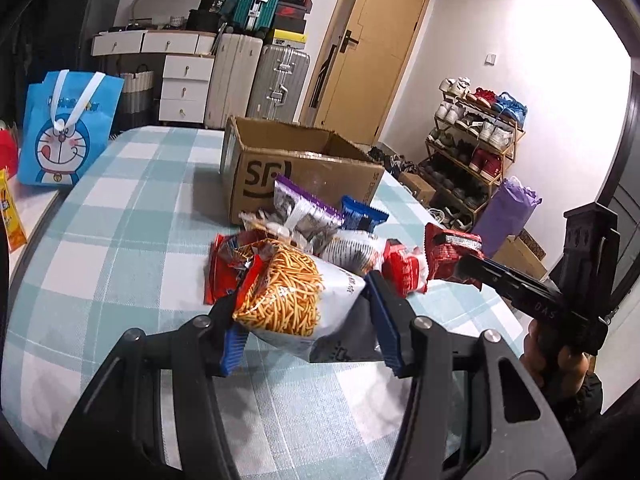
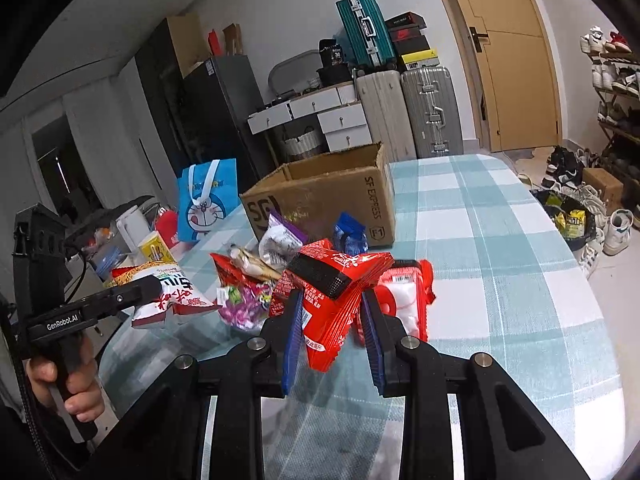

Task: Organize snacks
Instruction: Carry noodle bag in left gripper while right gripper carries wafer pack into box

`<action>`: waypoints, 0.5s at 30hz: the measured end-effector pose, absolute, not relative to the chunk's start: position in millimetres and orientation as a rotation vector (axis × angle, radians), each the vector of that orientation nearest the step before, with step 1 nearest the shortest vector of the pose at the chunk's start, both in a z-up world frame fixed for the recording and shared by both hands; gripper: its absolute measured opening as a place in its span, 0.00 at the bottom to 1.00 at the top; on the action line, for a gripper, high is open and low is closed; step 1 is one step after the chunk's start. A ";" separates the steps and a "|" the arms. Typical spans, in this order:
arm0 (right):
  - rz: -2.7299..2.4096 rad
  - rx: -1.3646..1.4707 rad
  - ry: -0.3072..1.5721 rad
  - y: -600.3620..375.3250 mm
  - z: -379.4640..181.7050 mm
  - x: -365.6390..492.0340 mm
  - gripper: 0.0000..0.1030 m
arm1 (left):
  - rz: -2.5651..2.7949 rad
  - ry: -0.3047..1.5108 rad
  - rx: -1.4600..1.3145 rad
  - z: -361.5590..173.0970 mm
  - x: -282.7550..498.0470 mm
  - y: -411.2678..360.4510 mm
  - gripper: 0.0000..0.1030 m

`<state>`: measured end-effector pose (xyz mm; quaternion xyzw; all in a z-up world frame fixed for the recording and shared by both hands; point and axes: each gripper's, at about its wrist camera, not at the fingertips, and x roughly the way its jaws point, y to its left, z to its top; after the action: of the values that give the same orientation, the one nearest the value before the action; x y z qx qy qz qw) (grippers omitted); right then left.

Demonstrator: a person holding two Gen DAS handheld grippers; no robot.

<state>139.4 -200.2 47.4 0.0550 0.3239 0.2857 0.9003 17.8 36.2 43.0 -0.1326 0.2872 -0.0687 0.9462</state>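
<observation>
My left gripper (image 1: 308,324) is shut on a white bag of crispy noodle snack (image 1: 296,300) and holds it above the checked tablecloth; the bag also shows in the right wrist view (image 2: 172,292). My right gripper (image 2: 332,332) is shut on a red snack packet (image 2: 332,300), seen from the left wrist view (image 1: 452,256) too. A pile of snack packets (image 1: 320,236) lies on the table in front of an open cardboard SF box (image 1: 296,168), which also shows in the right wrist view (image 2: 320,196).
A blue Doraemon bag (image 1: 68,132) stands at the table's left edge. A red and white packet (image 2: 404,304) lies behind my right gripper. Suitcases, drawers and a shoe rack (image 1: 472,148) stand beyond the table (image 1: 120,208).
</observation>
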 end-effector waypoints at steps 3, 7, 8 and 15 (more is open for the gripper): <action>0.593 0.116 0.660 -198.1 53.0 143.2 0.28 | -0.132 0.570 -0.275 50.7 19.6 39.2 0.49; 0.590 0.125 0.647 -194.9 61.4 152.4 0.28 | -0.119 0.547 -0.274 62.7 26.3 41.7 0.49; 0.590 0.126 0.645 -193.5 62.9 154.9 0.28 | -0.113 0.539 -0.271 66.5 28.4 42.5 0.49; 0.592 0.138 0.627 -184.7 75.8 173.9 0.28 | -0.089 0.504 -0.263 85.4 49.3 45.9 0.49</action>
<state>173.9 -184.7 75.8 0.0667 0.3036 0.2865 0.9063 49.3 45.9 85.4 -0.1296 0.2483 -0.0441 0.9590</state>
